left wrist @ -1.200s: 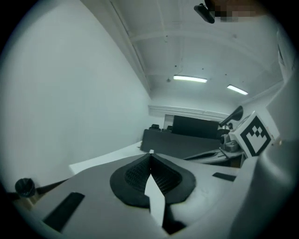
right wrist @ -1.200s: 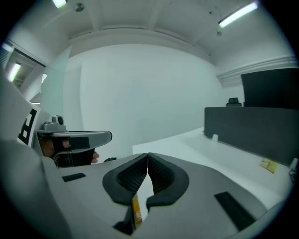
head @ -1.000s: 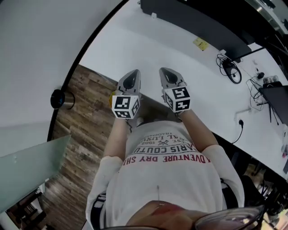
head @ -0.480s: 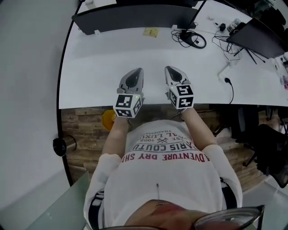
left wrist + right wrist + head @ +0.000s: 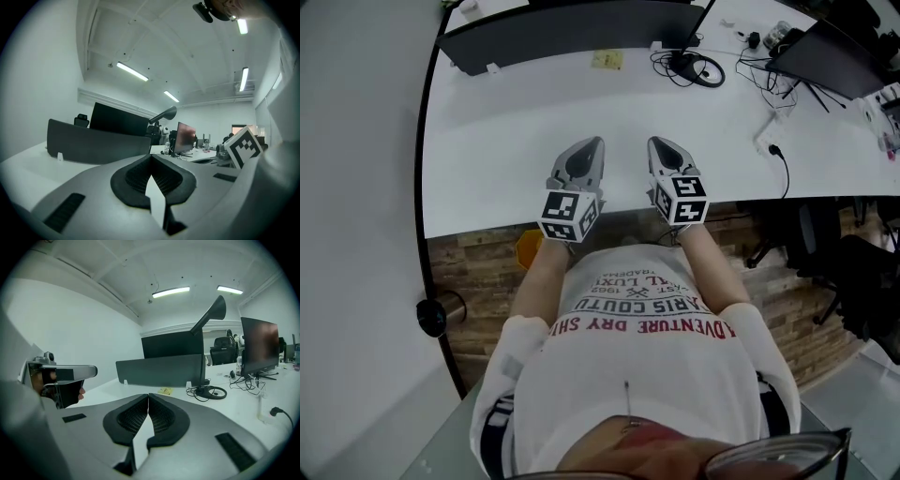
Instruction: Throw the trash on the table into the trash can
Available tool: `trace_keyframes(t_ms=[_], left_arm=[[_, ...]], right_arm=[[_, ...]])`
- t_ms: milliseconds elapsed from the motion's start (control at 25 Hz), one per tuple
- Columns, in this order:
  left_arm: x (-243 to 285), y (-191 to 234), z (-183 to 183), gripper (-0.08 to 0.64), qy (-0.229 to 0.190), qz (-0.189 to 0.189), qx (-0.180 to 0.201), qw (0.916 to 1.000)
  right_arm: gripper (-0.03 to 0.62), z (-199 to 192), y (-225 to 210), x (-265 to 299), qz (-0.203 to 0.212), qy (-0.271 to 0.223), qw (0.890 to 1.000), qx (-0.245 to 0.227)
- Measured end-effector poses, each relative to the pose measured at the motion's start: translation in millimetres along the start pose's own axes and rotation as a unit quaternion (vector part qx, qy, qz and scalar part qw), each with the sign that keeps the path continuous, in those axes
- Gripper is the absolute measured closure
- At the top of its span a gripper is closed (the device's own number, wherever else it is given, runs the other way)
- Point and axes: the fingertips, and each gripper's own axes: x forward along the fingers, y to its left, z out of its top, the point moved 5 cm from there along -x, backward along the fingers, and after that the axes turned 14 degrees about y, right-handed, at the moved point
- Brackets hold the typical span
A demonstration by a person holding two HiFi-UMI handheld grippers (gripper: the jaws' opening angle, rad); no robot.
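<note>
Over table — left gripper; right gripper closed.

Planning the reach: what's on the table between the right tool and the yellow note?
Nothing: only bare white table lies between the right tool and the yellow note, as the head view shows; the right gripper view agrees.

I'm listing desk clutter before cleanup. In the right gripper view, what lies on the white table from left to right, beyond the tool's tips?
yellow sticky note → coiled black cable → black plug
</note>
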Motion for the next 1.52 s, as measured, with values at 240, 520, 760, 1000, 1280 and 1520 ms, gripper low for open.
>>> trace_keyframes(t_ms=[240, 520, 760, 1000, 1280, 1520], left_arm=[[4.2, 27.3, -10.9, 0.537, 0.01, 0.012, -0.006, 0.9999], [33.2, 80.1, -1.0, 0.537, 0.007, 0.056, -0.032, 0.9979], [85.9, 121.2, 23.7, 0.537, -0.006, 0.07, -0.055, 0.9961], [149.1, 171.4, 18.2, 0.537, 0.02, 0.095, -0.074, 0.9925], [202.2, 211.6, -7.7, 0.537, 0.059, 0.112, -0.101, 0.9869], [233.2, 225.1, -27.7, 0.537, 0.084, 0.109, -0.11, 0.9843]], right_arm=[[0.565, -5.9, 10.6, 30.2, 0.002, 0.025, 1.0, 0.007], [0.565, 27.6, -9.5, 95.1, 0.017, 0.046, 0.999, -0.015], [0.565, 72.3, -48.1, 172.9, 0.028, 0.057, 0.998, -0.03], [0.563, 98.3, -82.4, 268.9, 0.043, 0.089, 0.995, -0.033], [0.397, 83.8, -109.7, 374.6, 0.071, 0.179, 0.981, -0.02], [0.351, 73.7, -128.4, 432.1, 0.063, 0.226, 0.972, -0.014]])
